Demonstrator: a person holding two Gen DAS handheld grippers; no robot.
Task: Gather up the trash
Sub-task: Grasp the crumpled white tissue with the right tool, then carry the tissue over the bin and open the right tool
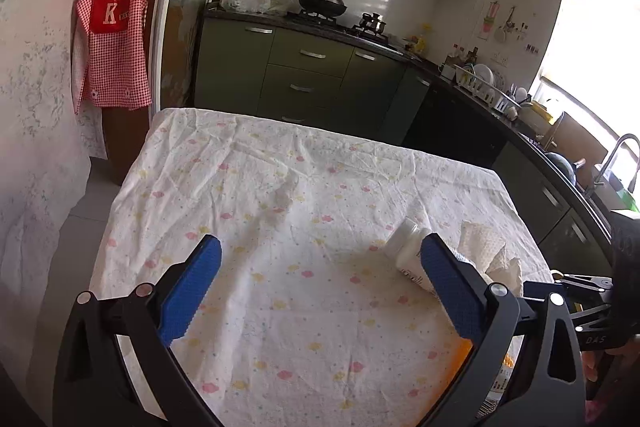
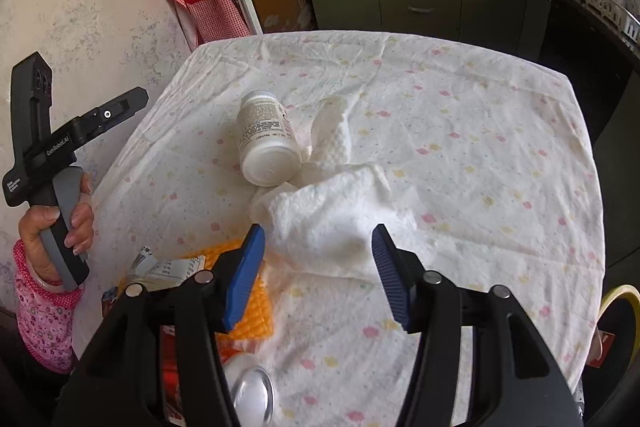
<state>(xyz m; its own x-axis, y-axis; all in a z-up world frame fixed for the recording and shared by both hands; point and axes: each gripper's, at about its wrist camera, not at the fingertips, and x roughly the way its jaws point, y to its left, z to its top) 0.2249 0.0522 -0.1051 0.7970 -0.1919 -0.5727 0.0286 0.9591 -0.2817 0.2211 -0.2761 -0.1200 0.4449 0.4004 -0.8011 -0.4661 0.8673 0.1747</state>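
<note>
The white bottle (image 1: 408,259) is half hidden behind the left gripper's (image 1: 320,291) right finger in the left wrist view, its label too blurred to read. Near the right gripper (image 2: 318,275), a metal can (image 2: 253,393) and orange mesh (image 2: 256,291) lie partly covered by its frame. The printed paper (image 2: 172,269) is too small to read.
</note>
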